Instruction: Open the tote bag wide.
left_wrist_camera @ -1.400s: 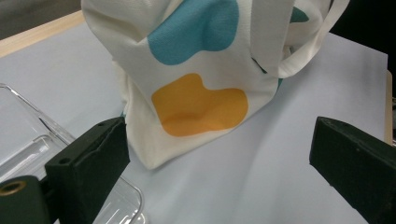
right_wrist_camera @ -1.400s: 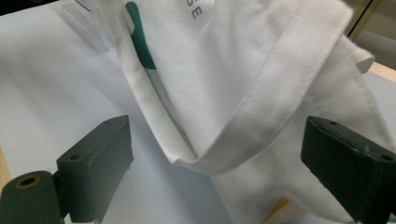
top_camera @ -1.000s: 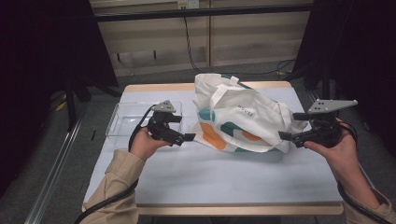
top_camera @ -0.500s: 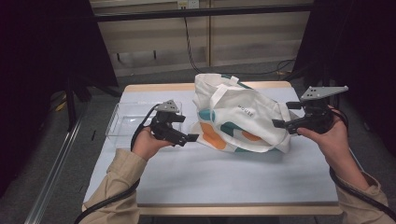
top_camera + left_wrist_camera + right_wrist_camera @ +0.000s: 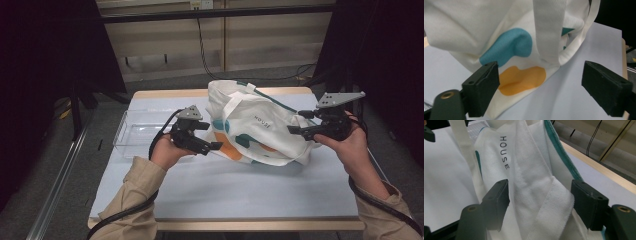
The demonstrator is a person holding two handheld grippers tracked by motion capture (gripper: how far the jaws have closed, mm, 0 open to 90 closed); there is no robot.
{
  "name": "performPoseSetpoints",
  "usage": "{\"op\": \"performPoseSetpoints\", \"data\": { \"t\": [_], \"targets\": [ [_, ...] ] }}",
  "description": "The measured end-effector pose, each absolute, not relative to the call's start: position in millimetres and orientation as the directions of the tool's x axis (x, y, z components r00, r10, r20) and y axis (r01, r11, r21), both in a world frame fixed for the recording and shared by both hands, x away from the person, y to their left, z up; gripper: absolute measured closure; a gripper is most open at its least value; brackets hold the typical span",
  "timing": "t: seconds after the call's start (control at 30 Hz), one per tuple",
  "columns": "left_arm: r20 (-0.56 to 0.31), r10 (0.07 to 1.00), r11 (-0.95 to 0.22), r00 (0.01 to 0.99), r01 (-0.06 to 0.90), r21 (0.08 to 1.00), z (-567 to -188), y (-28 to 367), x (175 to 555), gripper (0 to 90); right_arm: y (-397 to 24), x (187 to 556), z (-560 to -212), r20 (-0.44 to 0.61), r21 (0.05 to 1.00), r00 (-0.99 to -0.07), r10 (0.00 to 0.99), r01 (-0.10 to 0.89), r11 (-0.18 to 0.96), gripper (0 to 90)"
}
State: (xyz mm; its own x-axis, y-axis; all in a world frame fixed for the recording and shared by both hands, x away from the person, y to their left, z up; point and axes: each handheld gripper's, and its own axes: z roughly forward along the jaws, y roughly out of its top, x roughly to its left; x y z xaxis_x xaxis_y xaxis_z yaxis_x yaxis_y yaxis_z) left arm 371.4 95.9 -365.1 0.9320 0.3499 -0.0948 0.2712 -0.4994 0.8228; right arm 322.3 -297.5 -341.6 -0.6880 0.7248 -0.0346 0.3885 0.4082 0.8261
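Tote bag (image 5: 255,125), white with teal and orange patches, slumped on the pale blue table (image 5: 225,190) toward its far side, with a clear tray (image 5: 137,135) lying to its left. High view: the left gripper (image 5: 216,146) points at the bag's lower left corner and the right gripper (image 5: 292,131) at its right edge, one at either flank; both have just been closing their jaws. Left gripper view: the left gripper (image 5: 540,88) has its jaws standing wide apart, with the orange patch (image 5: 521,80) and the bag's bottom corner lying between them, and neither pad presses on cloth; a handle strap (image 5: 549,32) hangs down the face of the bag just ahead. A likely fault here is that closure catches only the thin corner, or the strap instead of the panel, so that the bag swings or slips when lifted. Right gripper view: the right gripper (image 5: 540,206) straddles a thick folded strap (image 5: 549,212) beside the teal-trimmed rim (image 5: 560,147), jaws partly open and apparently not yet pinching. Closure on this bunched fold may seize several layers together, leaving the mouth shut; unequal pulls from the two sides may drag the bag across the table toward the tray.
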Motion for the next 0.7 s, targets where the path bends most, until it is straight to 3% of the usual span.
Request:
{"op": "performPoseSetpoints", "data": {
  "t": [0.4, 0.43, 0.57, 0.6, 0.67, 0.7],
  "targets": [
    [-0.081, 0.34, -0.465, 0.937, 0.242, 0.852, -352, 75, 372, 28.6, -290, 318, -347, -0.05, 0.812, -0.718, 0.694, 0.375, 0.447, 34.1],
    [-0.081, 0.333, -0.459, 0.94, 0.236, 0.857, -351, 74, 373, 32.2, -289, 318, -348, -0.049, 0.81, -0.719, 0.693, 0.377, 0.449, 34.1],
    [-0.081, 0.325, -0.47, 0.942, 0.235, 0.851, -354, 74, 374, 70.1, -288, 318, -349, -0.049, 0.804, -0.72, 0.692, 0.383, 0.455, 33.8],
    [-0.078, 0.333, -0.479, 0.94, 0.24, 0.844, -356, 74, 374, 71.0, -289, 318, -349, -0.048, 0.805, -0.72, 0.692, 0.383, 0.453, 32.8],
    [-0.072, 0.324, -0.511, 0.943, 0.238, 0.826, -359, 74, 373, 82.3, -290, 318, -348, -0.031, 0.808, -0.716, 0.698, 0.392, 0.439, 29.8],
    [-0.078, 0.323, -0.517, 0.943, 0.244, 0.821, -361, 75, 373, 82.6, -291, 318, -348, -0.025, 0.811, -0.715, 0.699, 0.394, 0.432, 28.3]
  ]
}}
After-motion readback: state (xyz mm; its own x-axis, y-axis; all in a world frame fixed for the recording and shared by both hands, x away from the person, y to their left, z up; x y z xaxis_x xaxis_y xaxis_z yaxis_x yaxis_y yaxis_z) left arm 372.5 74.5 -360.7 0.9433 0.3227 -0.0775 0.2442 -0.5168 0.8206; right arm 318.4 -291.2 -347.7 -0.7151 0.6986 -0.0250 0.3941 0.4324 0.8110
